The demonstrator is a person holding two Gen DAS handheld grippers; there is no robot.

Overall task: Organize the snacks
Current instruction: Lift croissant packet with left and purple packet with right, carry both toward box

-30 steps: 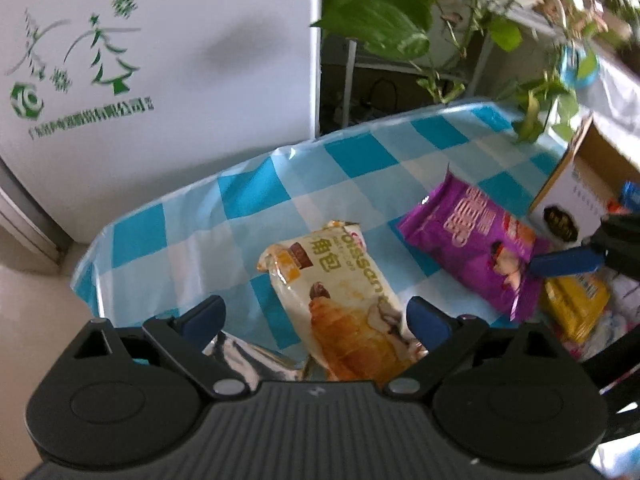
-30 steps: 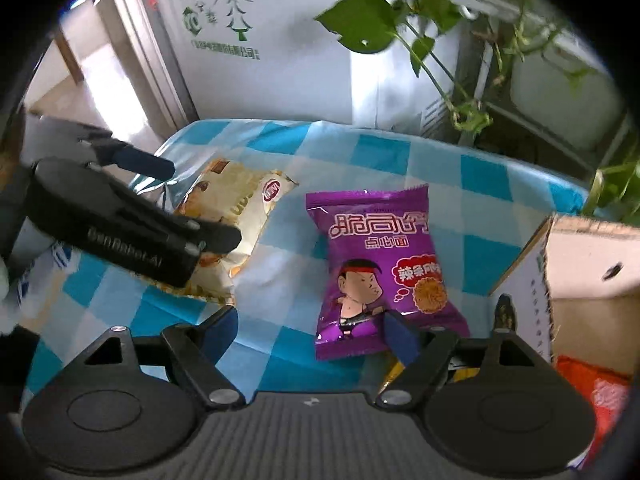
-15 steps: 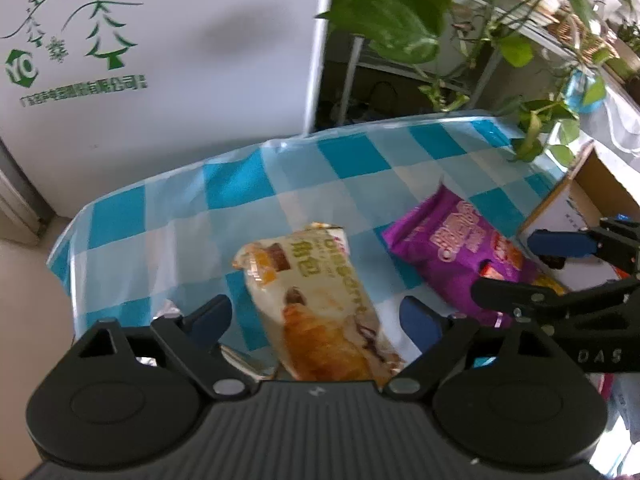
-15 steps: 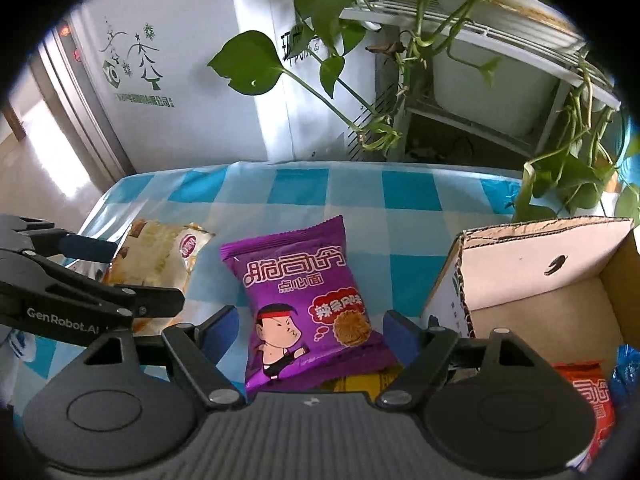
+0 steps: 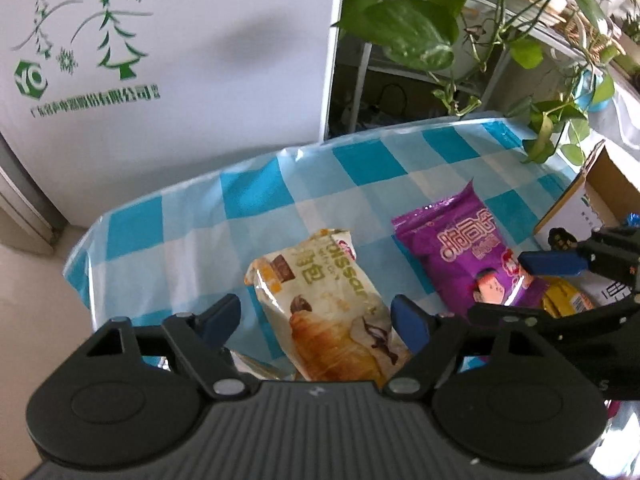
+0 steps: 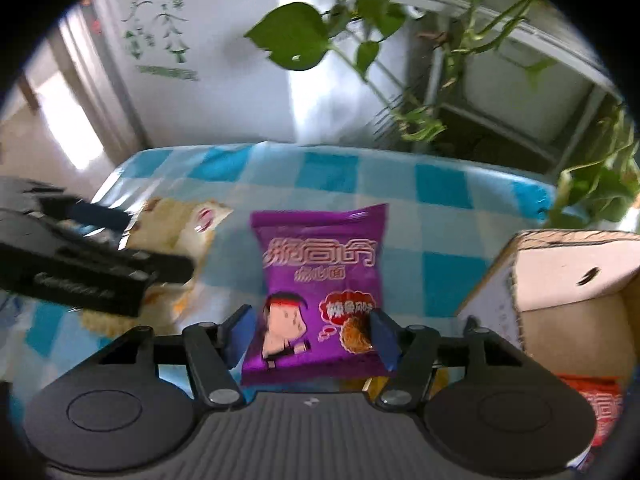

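My right gripper (image 6: 312,338), jaws closing, straddles the near end of the glossy purple foil snack bag (image 6: 316,284) on the checked cloth, long axis pointing away; left gripper (image 5: 316,320) likewise closing around the cream croissant packet (image 5: 332,304).

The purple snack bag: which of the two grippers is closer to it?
Right. The right gripper straddles the purple snack bag, jaws closing on it; the left gripper is beside it, over the croissant packet.
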